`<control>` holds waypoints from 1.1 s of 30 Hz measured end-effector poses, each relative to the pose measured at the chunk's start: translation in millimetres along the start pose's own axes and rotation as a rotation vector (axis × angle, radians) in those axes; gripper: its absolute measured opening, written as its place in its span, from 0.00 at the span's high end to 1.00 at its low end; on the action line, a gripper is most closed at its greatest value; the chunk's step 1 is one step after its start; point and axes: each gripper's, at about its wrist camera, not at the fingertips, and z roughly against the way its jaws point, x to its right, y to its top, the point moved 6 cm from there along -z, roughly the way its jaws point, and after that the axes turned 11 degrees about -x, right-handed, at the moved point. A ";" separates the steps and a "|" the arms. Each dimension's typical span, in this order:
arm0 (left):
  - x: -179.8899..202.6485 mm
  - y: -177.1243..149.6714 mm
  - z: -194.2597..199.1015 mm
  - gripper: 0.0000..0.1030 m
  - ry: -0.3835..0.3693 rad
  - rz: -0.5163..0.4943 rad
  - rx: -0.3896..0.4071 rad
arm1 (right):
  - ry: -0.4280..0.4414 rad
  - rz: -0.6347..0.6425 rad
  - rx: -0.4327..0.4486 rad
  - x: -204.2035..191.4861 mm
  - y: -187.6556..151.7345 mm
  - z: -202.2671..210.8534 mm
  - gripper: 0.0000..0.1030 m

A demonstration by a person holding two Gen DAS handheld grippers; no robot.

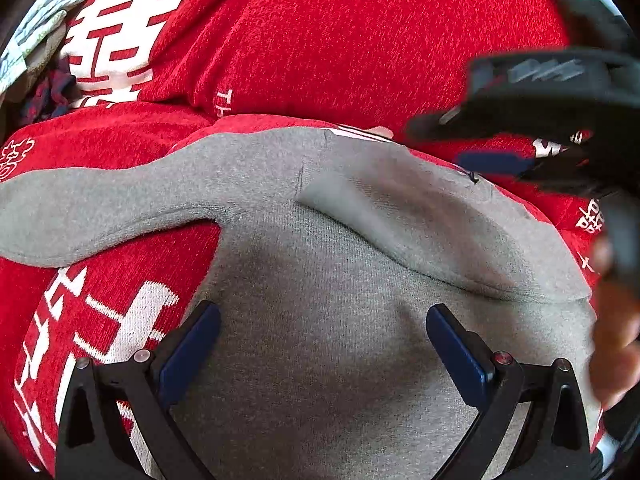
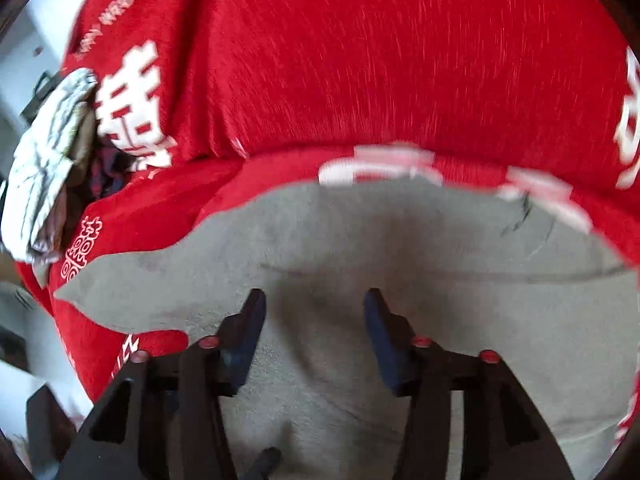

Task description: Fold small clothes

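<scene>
**Hovering Over the Grey Garment**

Working remotely, I kept both grippers spread and empty above the grey garment [image 1: 340, 320], which lay on a red blanket with white characters [image 1: 320, 40]. My left gripper [image 1: 323, 320] hung over the garment's middle; beyond it ran a folded flap, and a sleeve trailed off left. My right gripper [image 2: 314, 308] was likewise released over the garment. A crumpled pale cloth [image 2: 52, 152] sat well left of the garment.

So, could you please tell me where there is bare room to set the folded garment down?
The red blanket lies bare beyond the grey garment. The far left is crowded by a pile of clothes; the right gripper occupies the right.
</scene>
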 end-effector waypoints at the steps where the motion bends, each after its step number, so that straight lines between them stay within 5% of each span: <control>1: 0.0 -0.2 0.0 0.00 0.002 -0.001 -0.001 | -0.009 0.012 0.028 2.3 1.3 12.5 0.40; 4: 2.0 -0.2 -0.1 0.00 0.015 -0.007 -0.013 | -0.082 -0.013 0.090 26.9 -3.1 45.1 0.32; 6: 6.5 1.4 1.9 0.00 0.023 -0.016 -0.031 | -0.206 -0.044 0.087 60.7 -19.6 55.9 0.32; 9: 16.1 6.7 8.1 0.00 -0.038 -0.011 -0.050 | -0.322 -0.106 0.056 107.4 -47.9 54.1 0.32; 14: 61.6 31.2 8.8 0.00 -0.059 -0.087 -0.066 | -0.382 -0.264 0.002 177.6 -83.8 35.0 0.32; 21: 98.2 57.1 -58.9 0.00 0.042 -0.128 -0.207 | -0.394 -0.305 0.028 224.6 -75.7 21.6 0.24; 24: 97.3 61.5 -71.4 0.00 0.134 -0.151 -0.194 | -0.373 -0.331 0.037 240.0 -65.8 18.1 0.22; 30: 99.9 60.6 -59.1 0.00 0.140 -0.170 -0.168 | -0.394 -0.312 0.020 237.7 -57.9 20.8 0.20; 33: 101.1 55.0 -50.8 0.00 0.158 -0.184 -0.137 | -0.297 -0.295 0.064 213.2 -69.6 26.2 0.20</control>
